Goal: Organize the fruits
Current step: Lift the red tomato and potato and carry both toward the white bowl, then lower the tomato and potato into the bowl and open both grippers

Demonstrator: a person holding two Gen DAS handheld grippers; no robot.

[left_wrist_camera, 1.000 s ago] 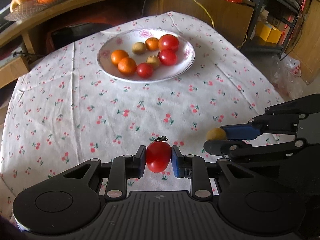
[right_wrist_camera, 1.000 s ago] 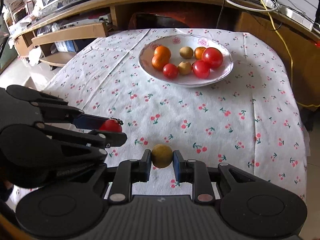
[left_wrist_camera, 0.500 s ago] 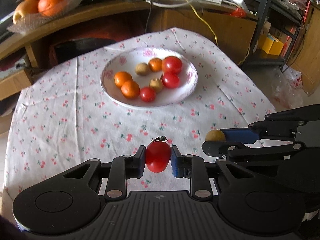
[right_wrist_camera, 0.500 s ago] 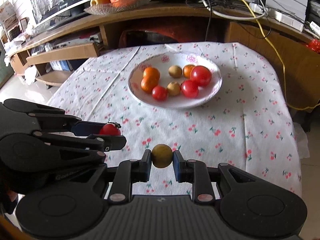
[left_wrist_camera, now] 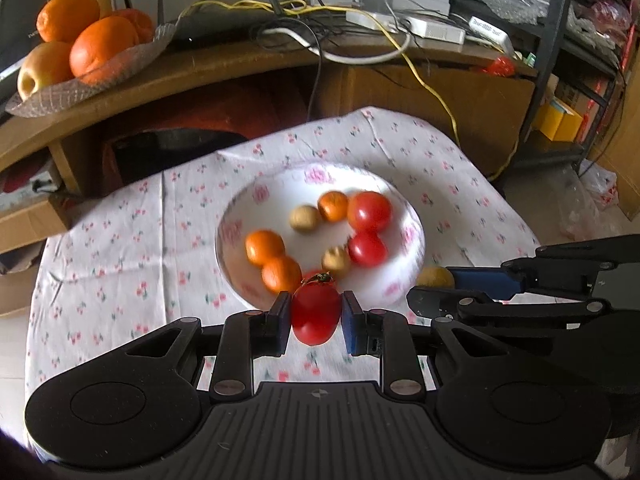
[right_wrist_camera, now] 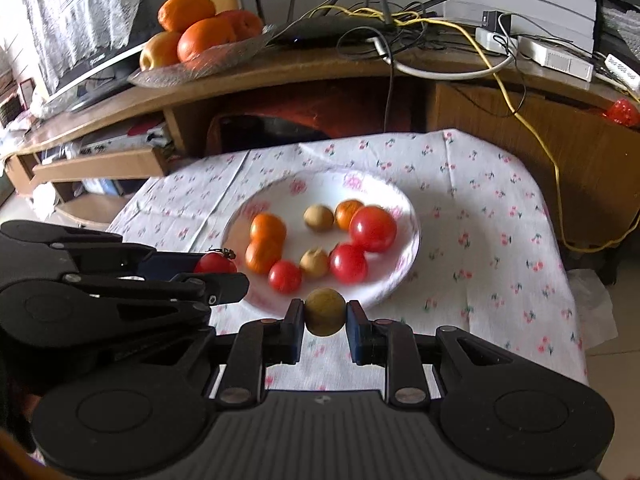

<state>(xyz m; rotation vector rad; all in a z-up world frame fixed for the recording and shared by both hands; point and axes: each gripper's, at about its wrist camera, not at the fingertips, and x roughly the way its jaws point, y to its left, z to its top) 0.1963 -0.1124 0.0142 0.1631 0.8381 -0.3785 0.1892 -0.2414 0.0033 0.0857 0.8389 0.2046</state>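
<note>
pinched in the left tool (left_wrist_camera: 314, 314), a tomato (left_wrist_camera: 314, 312) was held near the plate (left_wrist_camera: 408, 216) rim; a brown fruit (right_wrist_camera: 325, 312) was clamped in the right tool (right_wrist_camera: 325, 314). if released early, either could be bounced off the crowded plate onto the table (right_wrist_camera: 480, 216).
</note>
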